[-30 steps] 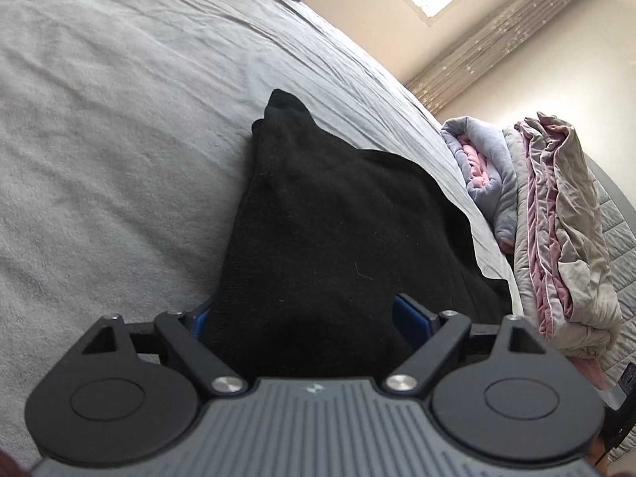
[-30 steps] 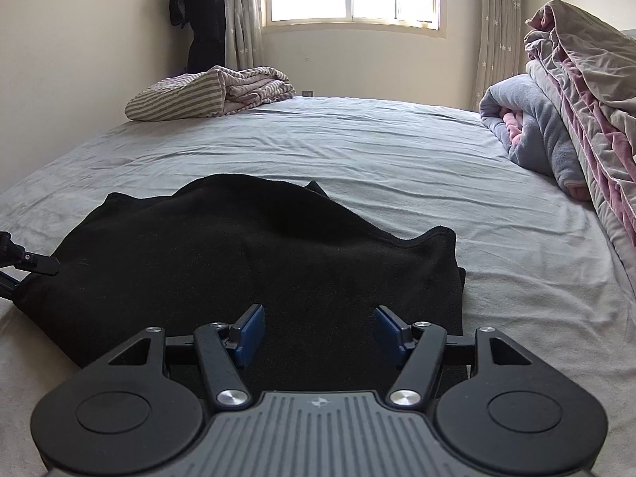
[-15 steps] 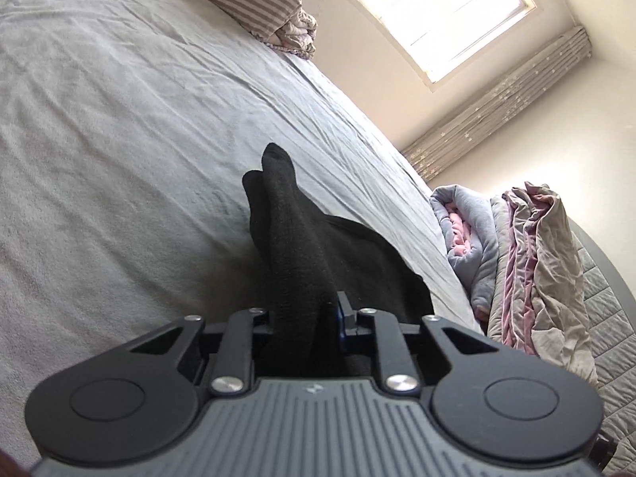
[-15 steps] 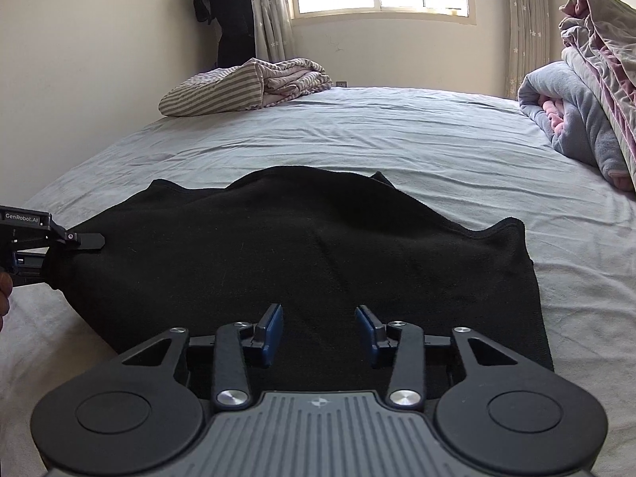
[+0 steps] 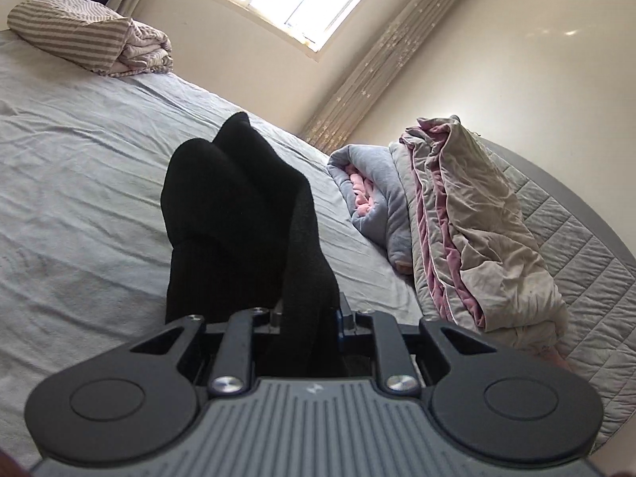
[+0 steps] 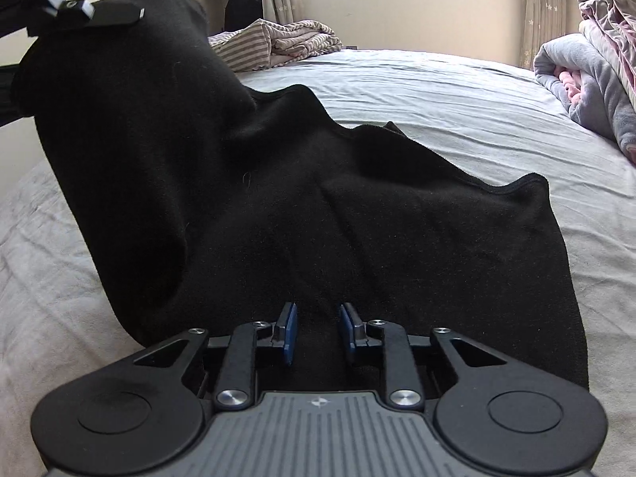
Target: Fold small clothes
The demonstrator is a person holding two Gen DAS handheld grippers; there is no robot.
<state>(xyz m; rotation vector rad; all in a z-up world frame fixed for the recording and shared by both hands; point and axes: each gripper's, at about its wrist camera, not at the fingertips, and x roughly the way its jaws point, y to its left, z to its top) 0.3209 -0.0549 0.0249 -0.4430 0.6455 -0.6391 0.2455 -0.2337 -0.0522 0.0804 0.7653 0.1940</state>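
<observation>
L gripper [image 5: 308, 318] is clamping a bunched edge of the black garment [image 6: 318, 206] w/ its jaws pressed together on the cloth, holding that side up off the grey bed [image 6: 437, 91]. R gripper [image 6: 317, 332] is sitting low over the near hem, jaws a little apart w/ cloth lying between them; not yet pinching, by the look of it. The rest of the garment is lying spread on the sheet, far corner flat. Judging by the drape: soft, light, thickish fleece or knit, sagging freely, prob. not slippery. Best grip is at hems and corners, taking both layers. Striped blanket [image 5: 87, 39] & quilt pile [image 5: 477, 218] are sitting well apart.
</observation>
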